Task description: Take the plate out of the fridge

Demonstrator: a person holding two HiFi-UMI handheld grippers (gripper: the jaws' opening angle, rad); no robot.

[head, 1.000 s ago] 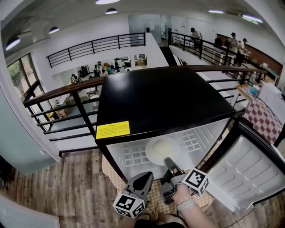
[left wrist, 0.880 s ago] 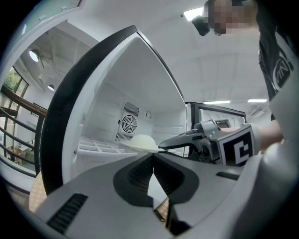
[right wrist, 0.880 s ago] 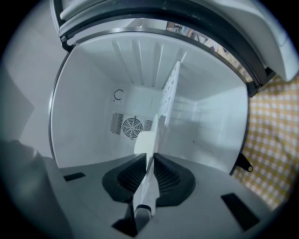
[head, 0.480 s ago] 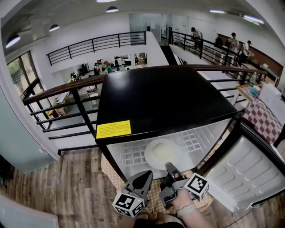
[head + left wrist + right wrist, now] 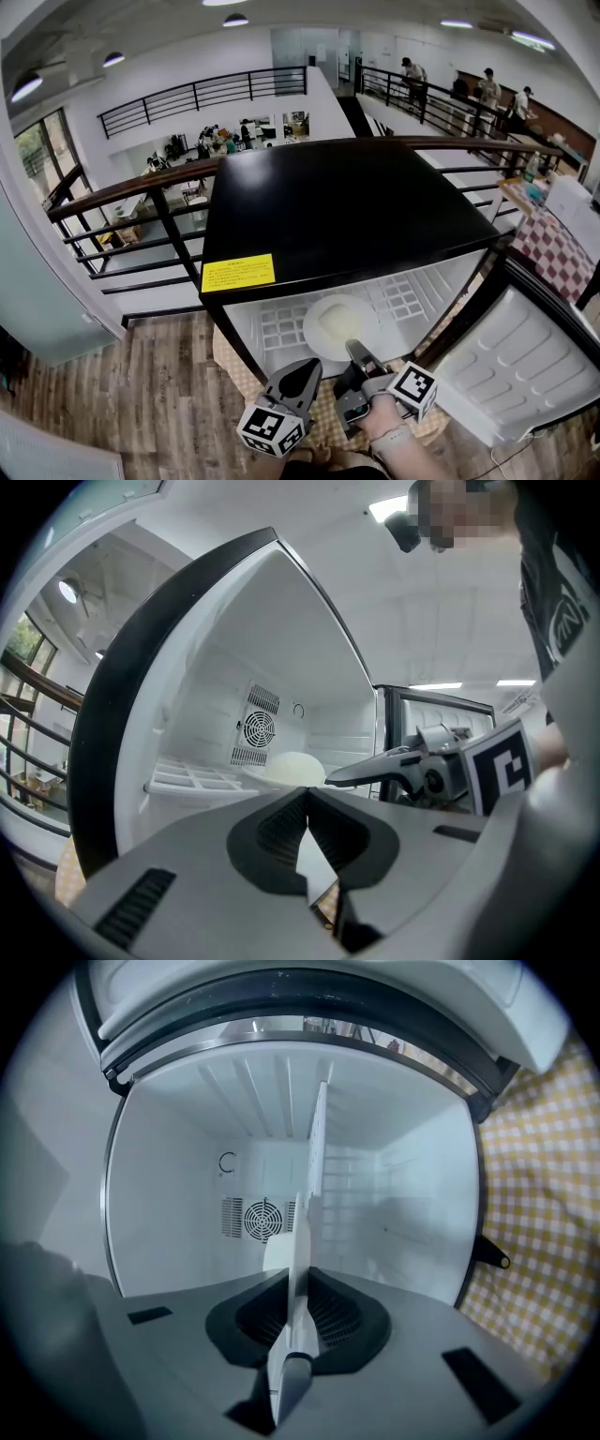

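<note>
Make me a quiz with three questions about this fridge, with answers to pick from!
1. Where is the plate?
A) on the white shelf inside the fridge
B) on top of the fridge
C) on the floor

2. What colour is the sticker on the fridge's top?
A) green
B) yellow
C) blue

3. What is the right gripper doing?
A) hanging open
B) holding a cup
C) shut on the plate's rim

1 A: it lies on that shelf.
2 B: yellow against the black top.
3 C: the plate's edge runs between its closed jaws.
</note>
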